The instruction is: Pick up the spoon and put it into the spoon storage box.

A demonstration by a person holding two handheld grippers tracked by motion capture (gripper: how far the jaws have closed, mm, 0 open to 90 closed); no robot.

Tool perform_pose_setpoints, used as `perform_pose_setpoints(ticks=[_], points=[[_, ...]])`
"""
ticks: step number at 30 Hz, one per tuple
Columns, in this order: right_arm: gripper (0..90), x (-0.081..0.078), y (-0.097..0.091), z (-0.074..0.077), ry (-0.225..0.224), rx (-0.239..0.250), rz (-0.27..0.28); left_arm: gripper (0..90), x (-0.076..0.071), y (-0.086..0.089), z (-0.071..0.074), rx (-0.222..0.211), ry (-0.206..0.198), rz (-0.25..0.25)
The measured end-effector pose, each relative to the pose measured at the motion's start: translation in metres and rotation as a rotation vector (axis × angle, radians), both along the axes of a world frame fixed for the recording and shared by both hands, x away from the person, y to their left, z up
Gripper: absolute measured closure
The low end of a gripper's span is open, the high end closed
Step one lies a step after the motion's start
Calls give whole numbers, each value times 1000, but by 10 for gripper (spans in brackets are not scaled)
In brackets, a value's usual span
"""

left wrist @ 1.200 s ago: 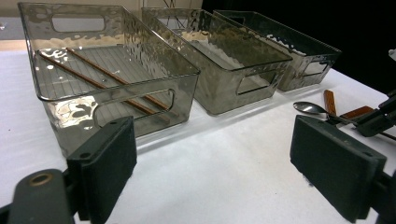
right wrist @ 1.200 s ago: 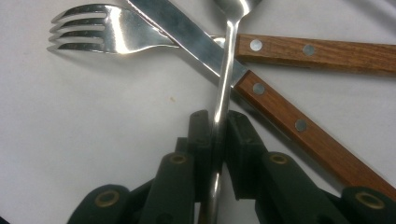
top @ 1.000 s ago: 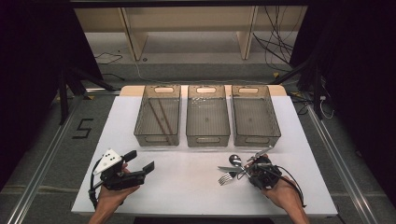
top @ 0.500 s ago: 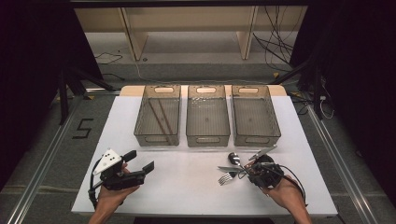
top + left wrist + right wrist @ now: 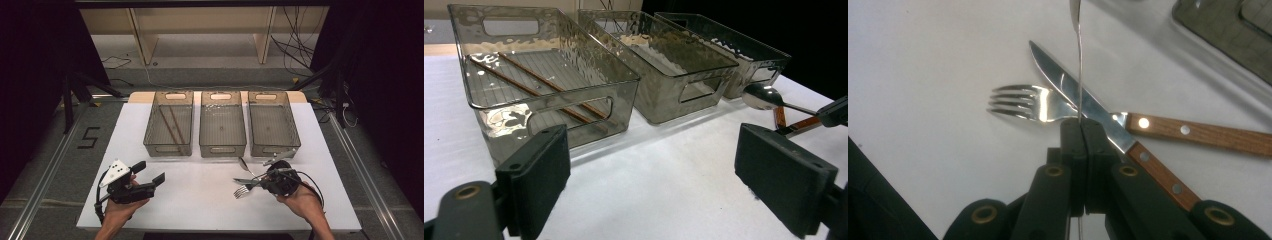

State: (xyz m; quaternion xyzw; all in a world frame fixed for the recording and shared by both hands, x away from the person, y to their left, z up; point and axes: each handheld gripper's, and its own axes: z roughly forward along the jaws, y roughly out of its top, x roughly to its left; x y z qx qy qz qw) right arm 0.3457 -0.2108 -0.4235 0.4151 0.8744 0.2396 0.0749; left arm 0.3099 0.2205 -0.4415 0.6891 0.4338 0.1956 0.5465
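Comparing with a second ago, your right gripper (image 5: 264, 181) has just been closing its jaws on the thin spoon (image 5: 1079, 60) handle, and it now sits slightly higher above the table (image 5: 200, 200); your left gripper (image 5: 150, 172) has kept its place near the table's front left.

Your right gripper view shows the pads pressed together on that handle, with the fork (image 5: 1028, 105) and the wood-handled knife (image 5: 1128, 122) lying crossed on the white surface beneath. From the high view you can make out the spoon's bowl (image 5: 243, 164) pointing toward the middle bin (image 5: 222, 145), just in front of it.

Your left gripper view shows its own jaws spread wide with nothing between them. It also gives you what the right gripper view cannot: two brown chopsticks (image 5: 539, 92) lying inside the nearest bin (image 5: 549, 112), and the spoon's bowl raised off the table at the far right.

On the floor left of the table, a taped "5" (image 5: 88, 137) is readable.
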Motion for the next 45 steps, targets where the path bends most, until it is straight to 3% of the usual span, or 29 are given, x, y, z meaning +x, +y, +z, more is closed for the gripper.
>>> perform_pose_setpoints(ticks=[11, 23, 34, 45], points=[[900, 14, 13, 25, -67, 34, 24, 139, 0, 0, 0, 1, -1, 0], [900, 54, 41, 46, -125, 83, 20, 139, 0, 0, 0, -1, -2, 1], [900, 98, 63, 52, -148, 95, -25, 139, 0, 1, 0, -5, -4, 0], [900, 124, 79, 56, -157, 81, -52, 139, 0, 1, 0, -3, -4, -2]])
